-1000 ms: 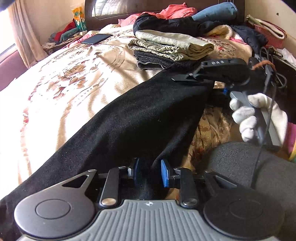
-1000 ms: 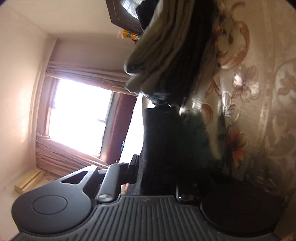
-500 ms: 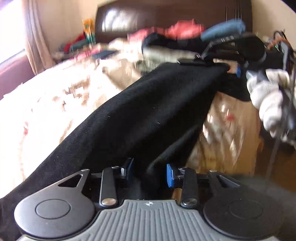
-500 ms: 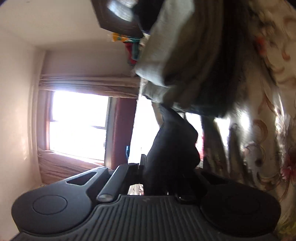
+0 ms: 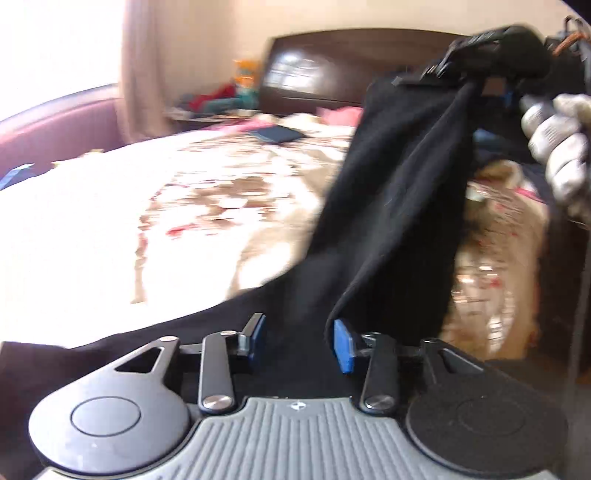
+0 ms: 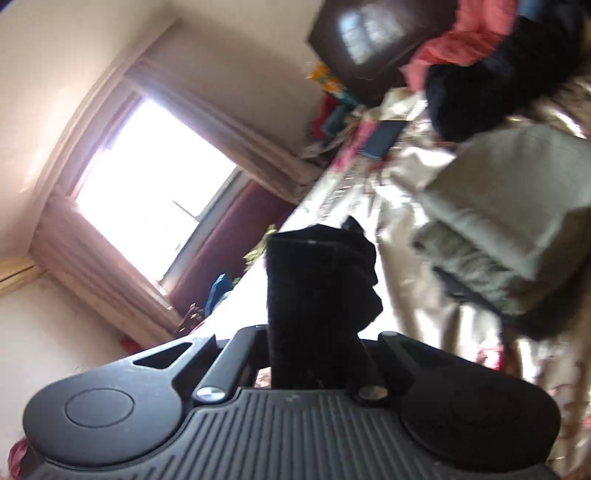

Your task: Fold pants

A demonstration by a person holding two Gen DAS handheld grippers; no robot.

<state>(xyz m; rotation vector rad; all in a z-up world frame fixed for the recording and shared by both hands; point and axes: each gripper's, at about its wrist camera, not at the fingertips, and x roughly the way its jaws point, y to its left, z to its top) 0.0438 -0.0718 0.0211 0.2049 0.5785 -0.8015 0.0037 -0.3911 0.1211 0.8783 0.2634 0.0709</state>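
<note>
The black pants hang in a long band from my right gripper, raised at the upper right of the left wrist view, down to my left gripper at the bottom. The left jaws are opening; the cloth runs loosely through the wide gap, and the blue pads do not press it. In the right wrist view my right gripper is shut on a bunched end of the pants, which sticks up out of the jaws and hides the fingertips. A white-gloved hand holds the right gripper.
A floral bed cover spreads to the left. A folded stack of olive and dark clothes lies near the dark headboard, with a pink and black heap behind it. A dark flat phone rests on the bed.
The right gripper has risen high with the pants' end, pulling the cloth up off the bed. The left jaws have spread wider around the cloth, and the left view has swung left.
</note>
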